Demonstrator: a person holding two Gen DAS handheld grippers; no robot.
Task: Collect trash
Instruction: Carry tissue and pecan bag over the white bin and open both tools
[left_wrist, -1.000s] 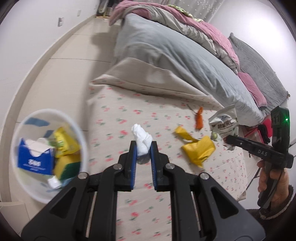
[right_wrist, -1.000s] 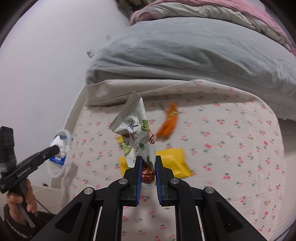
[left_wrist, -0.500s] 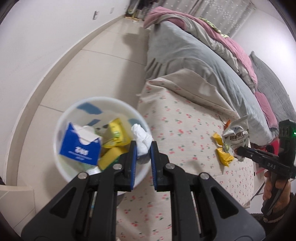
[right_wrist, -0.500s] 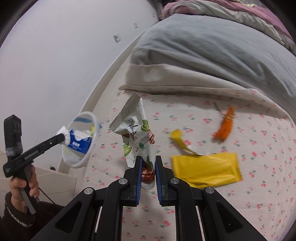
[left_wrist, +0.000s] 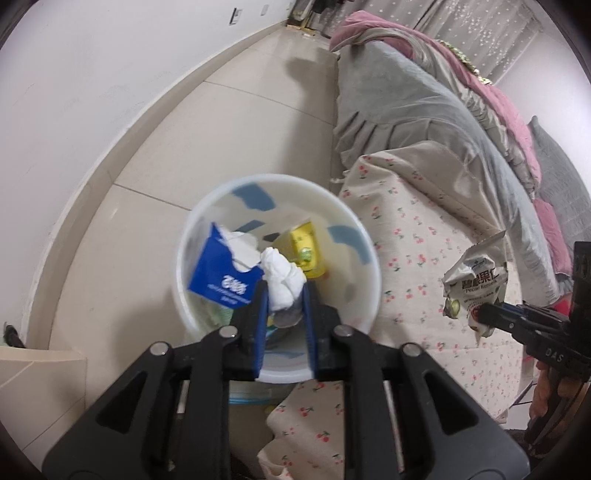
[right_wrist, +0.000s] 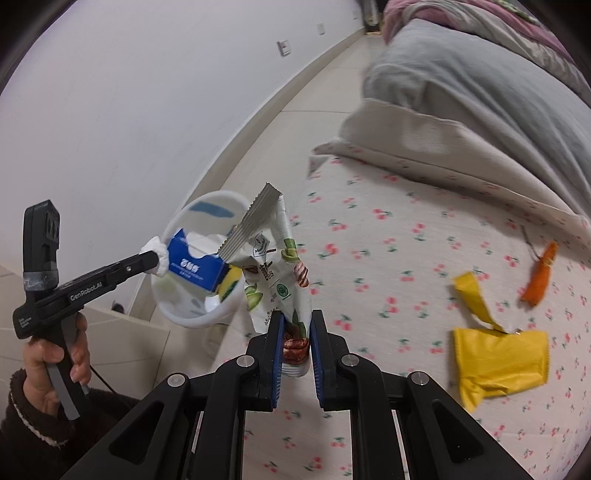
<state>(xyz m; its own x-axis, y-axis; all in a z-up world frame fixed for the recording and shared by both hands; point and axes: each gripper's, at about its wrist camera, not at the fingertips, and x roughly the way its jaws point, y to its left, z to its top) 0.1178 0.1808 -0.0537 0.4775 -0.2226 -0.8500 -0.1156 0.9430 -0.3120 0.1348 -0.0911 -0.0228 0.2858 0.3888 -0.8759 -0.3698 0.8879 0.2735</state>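
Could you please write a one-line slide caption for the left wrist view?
Left gripper opening over the white bin, crumpled tissue between its jaws.

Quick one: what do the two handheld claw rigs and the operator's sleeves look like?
Both are black pistol-grip tools. Each claw has two black fingers lined with blue pads and silver pivot bolts. The left claw reads "GenRobot.AI" in white on its side, with grey tape on its rear block. The right claw shows "DAS". The left hand wears a dark fleecy sleeve; a black cable trails below it.
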